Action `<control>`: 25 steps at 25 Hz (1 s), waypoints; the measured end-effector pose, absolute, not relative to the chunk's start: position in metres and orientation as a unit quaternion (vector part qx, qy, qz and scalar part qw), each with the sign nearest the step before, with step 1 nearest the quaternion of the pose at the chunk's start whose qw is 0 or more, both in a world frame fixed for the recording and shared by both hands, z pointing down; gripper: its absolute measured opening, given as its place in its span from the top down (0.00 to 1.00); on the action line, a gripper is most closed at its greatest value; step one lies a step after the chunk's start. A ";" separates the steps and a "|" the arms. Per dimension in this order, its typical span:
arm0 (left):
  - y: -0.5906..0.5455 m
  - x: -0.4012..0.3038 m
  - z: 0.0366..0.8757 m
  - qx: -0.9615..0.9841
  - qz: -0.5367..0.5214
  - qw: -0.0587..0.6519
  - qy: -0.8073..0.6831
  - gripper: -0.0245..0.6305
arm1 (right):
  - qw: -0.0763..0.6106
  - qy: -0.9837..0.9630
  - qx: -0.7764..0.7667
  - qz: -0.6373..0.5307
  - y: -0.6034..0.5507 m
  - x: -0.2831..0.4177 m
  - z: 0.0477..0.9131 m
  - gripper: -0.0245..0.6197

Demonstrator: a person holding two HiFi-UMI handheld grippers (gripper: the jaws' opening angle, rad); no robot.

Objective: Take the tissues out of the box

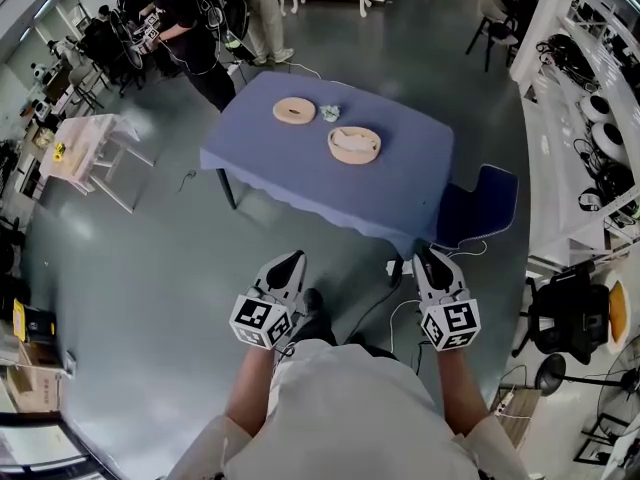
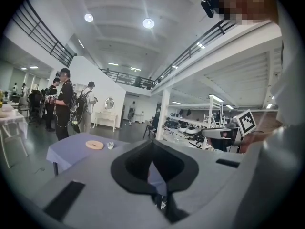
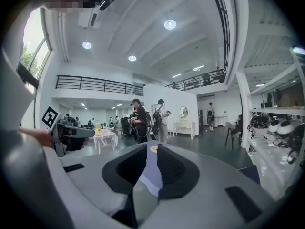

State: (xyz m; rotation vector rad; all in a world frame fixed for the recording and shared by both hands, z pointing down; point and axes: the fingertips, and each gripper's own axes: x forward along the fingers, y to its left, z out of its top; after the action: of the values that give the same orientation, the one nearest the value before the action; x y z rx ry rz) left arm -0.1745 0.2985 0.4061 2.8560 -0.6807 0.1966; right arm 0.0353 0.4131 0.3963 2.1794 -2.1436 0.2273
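Currently we stand well back from the blue table (image 1: 300,173). Right gripper (image 1: 428,256) is slightly parted and empty, left gripper (image 1: 292,258) pressed together. Tissues (image 1: 350,140) sit in the round wooden box (image 1: 355,158); we step closer and spread wider before reaching.

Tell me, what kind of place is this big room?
Probably a lab or workshop hall: shelves of equipment along one wall, people wearing gear at the far end, and a blue-covered table on bare grey floor.

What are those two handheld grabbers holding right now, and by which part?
Nothing is held. The left gripper is shut on nothing; the right gripper is slightly open and empty. Both are short of the blue-clothed table.
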 end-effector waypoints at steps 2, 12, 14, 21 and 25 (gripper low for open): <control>0.292 -0.172 0.409 0.966 0.069 0.101 -0.227 0.95 | 0.038 -0.697 0.712 0.078 0.406 0.037 0.399 0.83; 0.210 -0.142 0.420 0.971 0.074 0.105 -0.199 0.95 | 0.047 -0.681 0.725 0.092 0.336 0.052 0.414 0.83; 0.186 -0.135 0.422 0.973 0.078 0.105 -0.191 0.95 | 0.048 -0.677 0.728 0.096 0.314 0.056 0.415 0.83; 0.093 -0.113 0.420 0.979 0.092 0.099 -0.152 0.95 | 0.063 -0.673 0.731 0.099 0.222 0.052 0.413 0.83; 0.048 -0.101 0.427 0.982 0.098 0.100 -0.124 0.95 | 0.065 -0.657 0.743 0.109 0.178 0.055 0.419 0.83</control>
State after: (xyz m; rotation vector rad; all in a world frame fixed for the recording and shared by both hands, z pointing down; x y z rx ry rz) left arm -0.1008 0.0479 0.4271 2.9037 -0.3671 0.2895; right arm 0.0551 0.1781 0.4194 2.2418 -1.9837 0.3276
